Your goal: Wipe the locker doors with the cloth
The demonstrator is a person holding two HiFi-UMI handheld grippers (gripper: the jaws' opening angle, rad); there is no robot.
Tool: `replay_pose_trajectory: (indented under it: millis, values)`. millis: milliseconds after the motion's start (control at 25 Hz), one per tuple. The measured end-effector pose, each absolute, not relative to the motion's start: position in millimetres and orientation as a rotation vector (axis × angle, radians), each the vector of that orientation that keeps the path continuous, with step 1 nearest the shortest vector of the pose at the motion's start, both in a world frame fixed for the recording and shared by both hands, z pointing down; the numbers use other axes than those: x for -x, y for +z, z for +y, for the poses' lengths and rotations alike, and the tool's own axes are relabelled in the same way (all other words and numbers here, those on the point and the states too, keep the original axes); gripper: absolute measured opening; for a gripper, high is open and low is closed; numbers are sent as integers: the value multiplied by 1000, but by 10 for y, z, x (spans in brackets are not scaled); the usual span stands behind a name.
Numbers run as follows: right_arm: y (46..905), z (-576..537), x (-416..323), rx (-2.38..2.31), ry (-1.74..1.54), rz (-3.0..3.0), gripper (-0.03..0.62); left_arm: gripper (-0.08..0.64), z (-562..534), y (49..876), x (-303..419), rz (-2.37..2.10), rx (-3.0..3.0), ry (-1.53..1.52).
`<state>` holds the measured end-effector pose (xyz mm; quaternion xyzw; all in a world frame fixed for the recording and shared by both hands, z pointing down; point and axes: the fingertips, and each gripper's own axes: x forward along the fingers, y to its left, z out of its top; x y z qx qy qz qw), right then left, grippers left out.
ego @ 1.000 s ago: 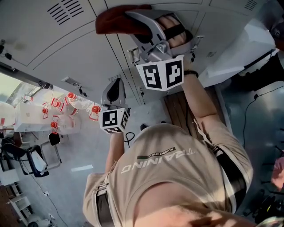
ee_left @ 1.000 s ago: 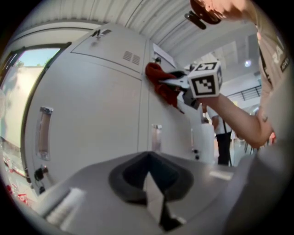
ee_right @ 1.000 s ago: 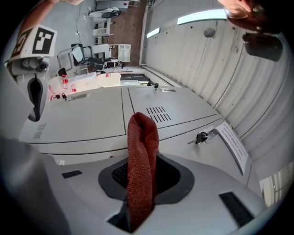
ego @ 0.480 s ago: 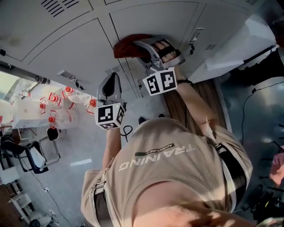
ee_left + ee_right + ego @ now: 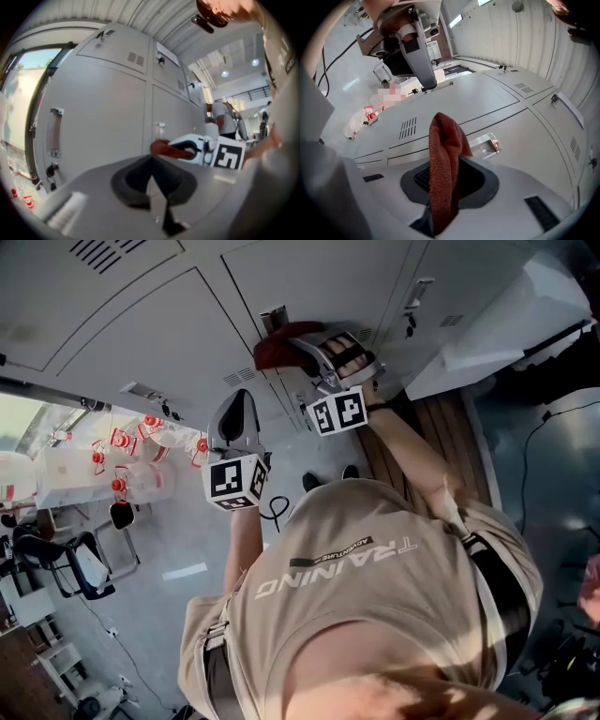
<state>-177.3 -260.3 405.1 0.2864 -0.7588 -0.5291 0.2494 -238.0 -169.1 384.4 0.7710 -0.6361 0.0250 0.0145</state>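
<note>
Rust-red cloth (image 5: 444, 154) is pinched between the closed jaws of the right gripper (image 5: 443, 206). In that gripper's own view we see it as a folded strip of woven fabric that rises out of the dark jaw pads and ends in a rounded top. Behind it spread the pale grey locker doors (image 5: 520, 126), flat metal panels divided by thin seams. A small shiny latch plate (image 5: 487, 143) sits on one door just beside the cloth's upper edge. A block of vent slots (image 5: 408, 127) lies further off on the neighbouring panel.

In the head view the cloth is held up at the doors, close to the seam between two of them. We cannot tell whether the fabric actually presses on the metal. Our right hand (image 5: 345, 346) wraps the gripper's handle, with the black-and-white marker cube (image 5: 337, 412) just below it.

The left gripper (image 5: 241, 401) hangs lower, apart from the doors and the cloth. In its own view its jaws meet along a narrow line with nothing between them. It points toward the lockers, with the right gripper and the cloth further off.

A tan shirt (image 5: 375, 587) fills the lower part of the head view. Off to the left, clear containers with red tops (image 5: 141, 451) stand in a cluster.
</note>
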Motion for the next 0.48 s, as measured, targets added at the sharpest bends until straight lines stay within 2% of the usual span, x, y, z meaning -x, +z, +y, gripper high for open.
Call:
replay_pose_trajectory:
  millis: [240, 480]
  values:
    - [4329, -2539, 1766, -774, -1471, -2037, 66, 6, -1618, 3847, 2392, -1988, -2396, 107]
    - [5233, -2621, 1784, -563, -1272, -2009, 66, 6, -1603, 3872, 2411, -1986, -2388, 123]
